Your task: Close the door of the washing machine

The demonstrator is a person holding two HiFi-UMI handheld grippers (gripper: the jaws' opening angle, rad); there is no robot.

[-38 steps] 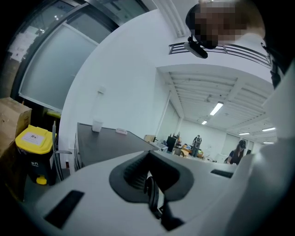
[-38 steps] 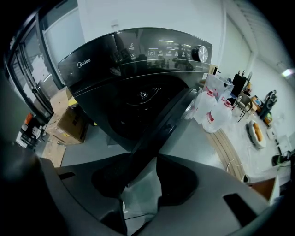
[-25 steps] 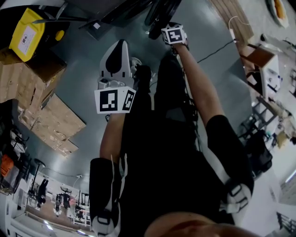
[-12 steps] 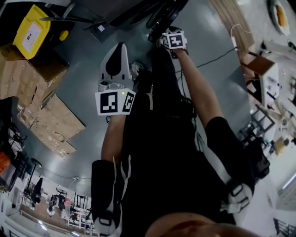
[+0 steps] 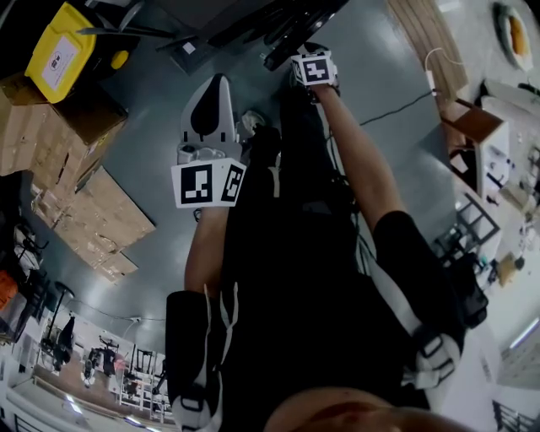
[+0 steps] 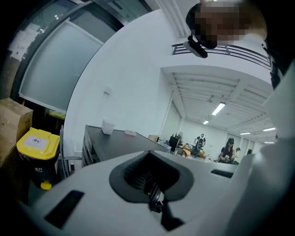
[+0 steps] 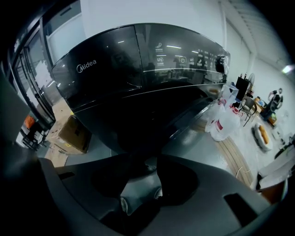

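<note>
The black washing machine [image 7: 138,78] fills the right gripper view with its glossy front close ahead. I cannot make out its door against the dark front. In the head view the washing machine [image 5: 253,18] is a dark mass at the top edge. My right gripper [image 7: 140,177] points down at the machine's base with its jaws apart, grey floor showing between them. Its marker cube [image 5: 314,68] sits beside the machine. My left gripper [image 5: 221,84], white, hangs over the grey floor left of the person's legs. Its jaws look closed, with nothing in them.
A yellow bin [image 5: 57,52] and cardboard boxes [image 5: 76,194] stand at the left. Wooden boards [image 5: 426,34] and a cable [image 5: 396,101] lie on the right floor. White plastic bags [image 7: 223,122] sit beside the machine. People stand far off [image 6: 228,150].
The right gripper's cube has shifted slightly along the machine's edge. The left gripper has drifted a little, and both sets of jaws look the same.
</note>
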